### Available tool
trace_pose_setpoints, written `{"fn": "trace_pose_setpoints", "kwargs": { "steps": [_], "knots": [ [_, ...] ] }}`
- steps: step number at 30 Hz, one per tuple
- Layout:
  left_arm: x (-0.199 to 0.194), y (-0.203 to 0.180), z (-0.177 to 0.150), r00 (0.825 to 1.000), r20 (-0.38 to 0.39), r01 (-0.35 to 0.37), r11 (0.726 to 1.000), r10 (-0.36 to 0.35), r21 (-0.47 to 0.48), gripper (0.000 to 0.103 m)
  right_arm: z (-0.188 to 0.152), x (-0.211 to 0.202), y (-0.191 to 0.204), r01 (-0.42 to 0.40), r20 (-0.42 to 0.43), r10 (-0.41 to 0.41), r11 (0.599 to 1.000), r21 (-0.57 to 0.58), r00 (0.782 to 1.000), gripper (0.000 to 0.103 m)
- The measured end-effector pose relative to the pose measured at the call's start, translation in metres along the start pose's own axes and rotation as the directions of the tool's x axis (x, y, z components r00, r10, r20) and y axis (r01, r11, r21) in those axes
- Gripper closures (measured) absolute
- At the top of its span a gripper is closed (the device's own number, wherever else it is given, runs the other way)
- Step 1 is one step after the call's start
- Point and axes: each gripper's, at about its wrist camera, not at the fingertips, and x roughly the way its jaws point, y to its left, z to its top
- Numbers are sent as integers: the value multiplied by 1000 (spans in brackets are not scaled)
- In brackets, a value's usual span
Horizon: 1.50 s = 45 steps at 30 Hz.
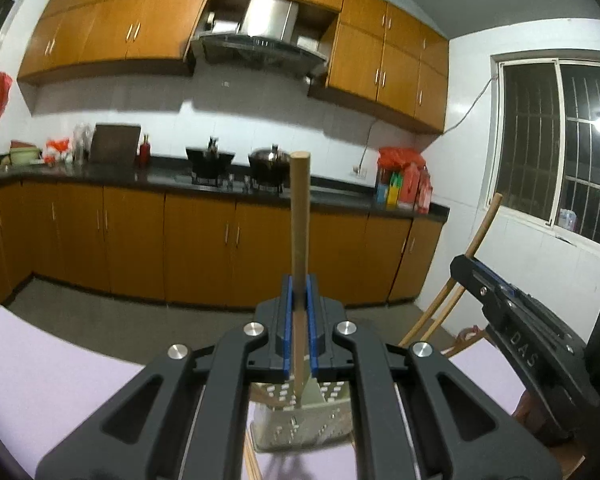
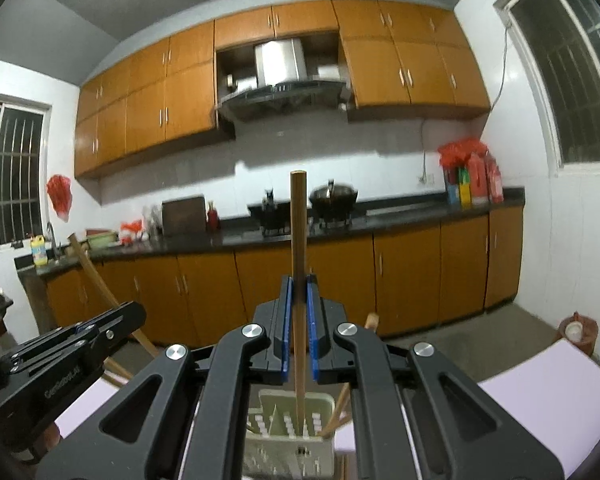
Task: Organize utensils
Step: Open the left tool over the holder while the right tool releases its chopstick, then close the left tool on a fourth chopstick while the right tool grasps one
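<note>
Left gripper [image 1: 300,292] jaws clamped on upright wooden stick [image 1: 300,208], frame centre; right gripper [image 2: 299,292] jaws likewise on 2nd stick [image 2: 299,232]; perforated holder [image 2: 292,436] btm centre, purple mat [image 2: 540,392] under

Colours around the pale utensil holder

The utensil holder [image 2: 296,436] is off-white with rows of small light slots; it stands on a pale lilac table surface [image 2: 548,404]. Above it, a tan wooden stick [image 2: 299,240] rises between blue pads on the black right gripper [image 2: 299,300]. The left gripper [image 1: 300,300] is likewise black with blue pads around a tan stick [image 1: 300,208]. Beyond the holder run orange-brown cabinets [image 2: 404,276], a black countertop [image 2: 400,216], white wall tiles and red bags [image 2: 460,152].
</note>
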Motion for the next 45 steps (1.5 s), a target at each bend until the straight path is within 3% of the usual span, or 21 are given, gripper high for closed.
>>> {"fn": "trace_pose_setpoints", "kwargs": {
  "steps": [1, 3, 4, 13, 17, 20, 21, 23, 25, 27, 32, 34, 37, 40, 42, 45],
  "knots": [
    [1, 3, -1, 1000, -4, -2, 1000, 2, -9, 94, -1, -1, -1, -4, -9, 5, 1000, 5, 1000, 93],
    [0, 7, -1, 1000, -5, 2, 1000, -3, -18, 88, 0, -6, -1, -1, -10, 1, 1000, 2, 1000, 65],
    [-3, 9, -1, 1000, 0, 2, 1000, -2, -19, 86, 2, -10, -1, 3, -1, -3, 1000, 0, 1000, 60],
    [-61, 13, 8, 998, 66, -2, 999, 4, -34, 72, 21, -64, -17, 46, 22, -45, 999, -8, 999, 59],
    [-95, 24, -12, 997, 49, -50, 998, 51, -24, 69, -5, -83, -40, 104, -73, -105, 994, -15, 992, 59],
    [-102, 36, -45, 994, -31, -106, 994, 106, -3, 68, -48, -76, -58, 124, -249, -121, 992, -4, 961, 59],
    [-99, 41, -63, 988, -81, -131, 991, 132, 13, 68, -74, -68, -64, 123, -350, -111, 992, 11, 930, 63],
    [-88, 51, -92, 971, -188, -149, 989, 149, 16, 68, -106, -58, -67, 102, -460, -74, 994, 37, 885, 75],
    [-77, 60, -120, 946, -287, -155, 988, 148, 0, 69, -144, -48, -63, 71, -568, -29, 996, 53, 823, 83],
    [-67, 64, -147, 918, -371, -155, 988, 141, -8, 73, -165, -45, -55, 51, -615, -16, 998, 41, 789, 86],
    [-54, 59, -185, 871, -485, -103, 994, 76, -30, 75, -197, -35, -48, 45, -684, -29, 999, 6, 729, 88],
    [-53, 55, -193, 863, -501, -90, 996, 63, -29, 76, -202, -33, -47, 42, -698, -23, 999, 10, 716, 88],
    [-51, 48, -199, 852, -521, -73, 997, 45, -33, 77, -202, -32, -42, 38, -687, -57, 998, -43, 725, 95],
    [-44, 42, -200, 839, -544, -62, 997, 32, -38, 81, -199, -31, -53, 134, -665, -170, 985, -105, 728, 95],
    [-39, 37, -204, 830, -556, -56, 998, 29, -32, 84, -198, -32, -68, 187, -662, -186, 980, -70, 726, 95],
    [-34, 30, -208, 819, -573, -47, 999, 31, -14, 85, -198, -37, -79, 195, -659, -190, 979, -66, 728, 95]
  ]
}}
